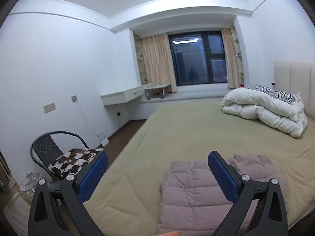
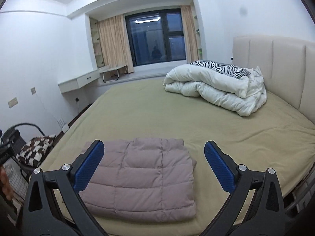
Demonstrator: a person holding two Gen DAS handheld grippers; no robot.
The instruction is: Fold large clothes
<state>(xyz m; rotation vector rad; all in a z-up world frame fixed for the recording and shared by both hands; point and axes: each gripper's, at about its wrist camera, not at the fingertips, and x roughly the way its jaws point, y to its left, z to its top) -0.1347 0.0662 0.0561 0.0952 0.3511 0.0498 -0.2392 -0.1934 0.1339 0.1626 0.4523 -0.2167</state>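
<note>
Both my tools, the left tool (image 1: 157,162) and the right tool (image 2: 154,150), are spread wide and hold nothing. I see the folded mauve quilted down jacket (image 2: 141,179) lying flat on the olive-green bed sheet (image 2: 177,114), near the bed's front edge.

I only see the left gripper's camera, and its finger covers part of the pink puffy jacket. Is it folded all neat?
Observer: Yes. The right wrist view shows the pink puffer jacket whole, a tidy quilted rectangle on the green bedsheet.
Operator: Is the other gripper holding it?
Observer: No. The right gripper is open, with the jacket lying between and below its fingers, not pinched.
Operator: What's at the end of the bed on my right?
Observer: A beige padded headboard in tall panels; the white duvet and zebra-print pillow are bundled in front of it.
</note>
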